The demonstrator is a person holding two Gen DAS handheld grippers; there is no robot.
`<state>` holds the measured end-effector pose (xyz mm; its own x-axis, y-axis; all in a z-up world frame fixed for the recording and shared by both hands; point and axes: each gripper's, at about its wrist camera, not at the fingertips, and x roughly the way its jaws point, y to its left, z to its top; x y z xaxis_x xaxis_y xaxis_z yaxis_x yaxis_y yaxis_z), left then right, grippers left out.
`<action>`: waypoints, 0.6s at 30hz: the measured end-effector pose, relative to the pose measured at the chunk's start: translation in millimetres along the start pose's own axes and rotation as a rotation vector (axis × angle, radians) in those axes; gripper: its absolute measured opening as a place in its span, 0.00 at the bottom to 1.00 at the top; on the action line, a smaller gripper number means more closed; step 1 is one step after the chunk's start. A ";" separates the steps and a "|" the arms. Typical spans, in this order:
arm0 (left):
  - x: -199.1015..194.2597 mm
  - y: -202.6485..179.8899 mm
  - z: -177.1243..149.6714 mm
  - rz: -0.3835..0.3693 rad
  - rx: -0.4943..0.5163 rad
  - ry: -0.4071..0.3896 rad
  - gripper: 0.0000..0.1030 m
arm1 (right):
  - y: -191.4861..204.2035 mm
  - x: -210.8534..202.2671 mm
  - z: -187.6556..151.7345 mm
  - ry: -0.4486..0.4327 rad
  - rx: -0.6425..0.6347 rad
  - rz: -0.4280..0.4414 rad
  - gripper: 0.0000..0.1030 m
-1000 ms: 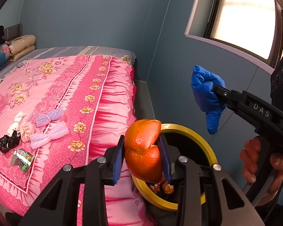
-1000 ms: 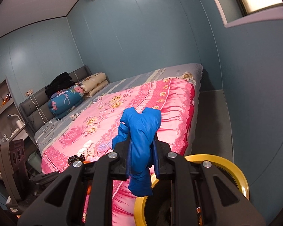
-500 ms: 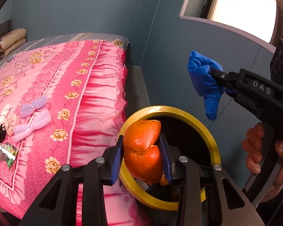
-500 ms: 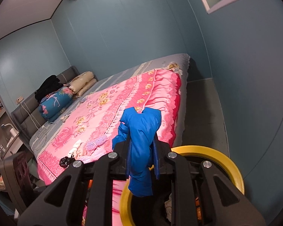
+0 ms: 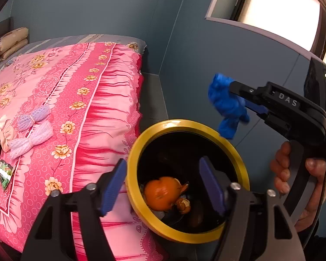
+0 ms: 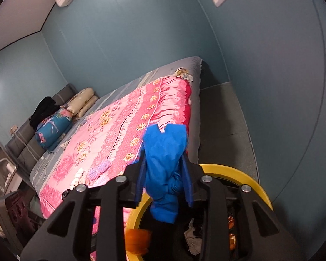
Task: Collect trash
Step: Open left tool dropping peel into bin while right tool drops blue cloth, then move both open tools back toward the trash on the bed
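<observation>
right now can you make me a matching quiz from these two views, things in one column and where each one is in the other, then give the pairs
Things:
1. orange peel
2. blue glove
3. lilac bows
4. left gripper

Places or states:
A. lying on the pink bedspread
B. between the right gripper pads, above the bin
C. jaws wide apart, nothing between them
D. inside the yellow-rimmed bin

Pairs: 1-D, 2-B, 3-A, 4-C
</observation>
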<state>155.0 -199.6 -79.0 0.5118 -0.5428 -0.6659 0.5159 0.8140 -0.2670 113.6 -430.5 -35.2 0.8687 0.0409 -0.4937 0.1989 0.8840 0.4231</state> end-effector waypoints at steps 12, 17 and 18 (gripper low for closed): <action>-23.8 46.5 7.6 0.116 -0.083 -0.072 0.77 | 2.1 -2.9 7.4 -0.051 -0.018 0.037 0.56; -43.0 65.1 10.6 0.169 -0.094 -0.121 0.81 | 17.2 -1.3 8.5 -0.057 -0.066 0.080 0.61; -47.5 71.3 11.1 0.183 -0.102 -0.131 0.82 | 20.3 -1.4 8.4 -0.058 -0.076 0.085 0.62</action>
<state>175.1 -118.0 -58.7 0.6781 -0.4014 -0.6157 0.3382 0.9141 -0.2236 120.2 -416.5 -19.5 0.9062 0.0924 -0.4126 0.0902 0.9111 0.4023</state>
